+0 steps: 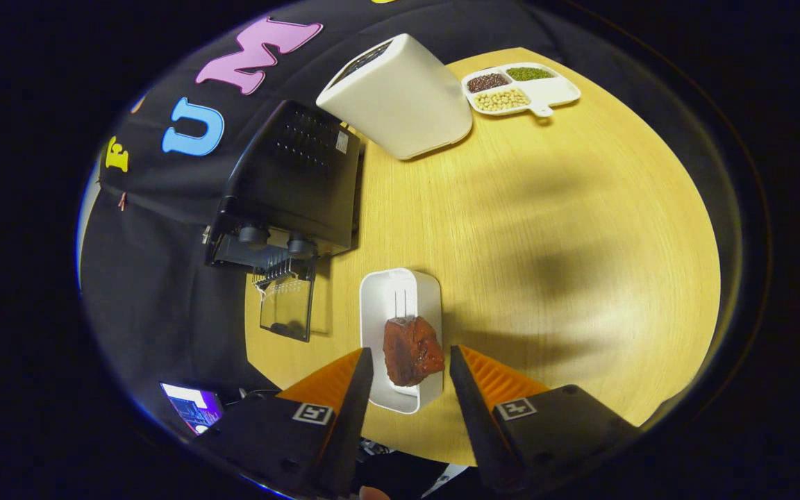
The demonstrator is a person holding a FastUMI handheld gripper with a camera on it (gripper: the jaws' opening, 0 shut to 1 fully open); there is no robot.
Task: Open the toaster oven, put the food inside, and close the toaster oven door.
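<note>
Fingers (pixel 410 378) spread apart above the desk, the chunk of meat (pixel 411 349) between their tips.

The gripper looks steeply down on the round wooden desk (pixel 546 229); its fingers stand open on either side of a reddish-brown piece of meat lying on a white rectangular tray (pixel 400 305), and whether either touches the meat cannot be told. Beyond the tray and off to the left, the black toaster oven (pixel 296 180) sits at the desk's edge with its glass door (pixel 287 312) folded down open and a wire rack showing at its mouth. Farther on stands a tall white container (pixel 400 97), and beside it a white divided dish (pixel 521 89) holding three kinds of beans. A lit screen (pixel 192 406) shows below the desk's edge.
</note>
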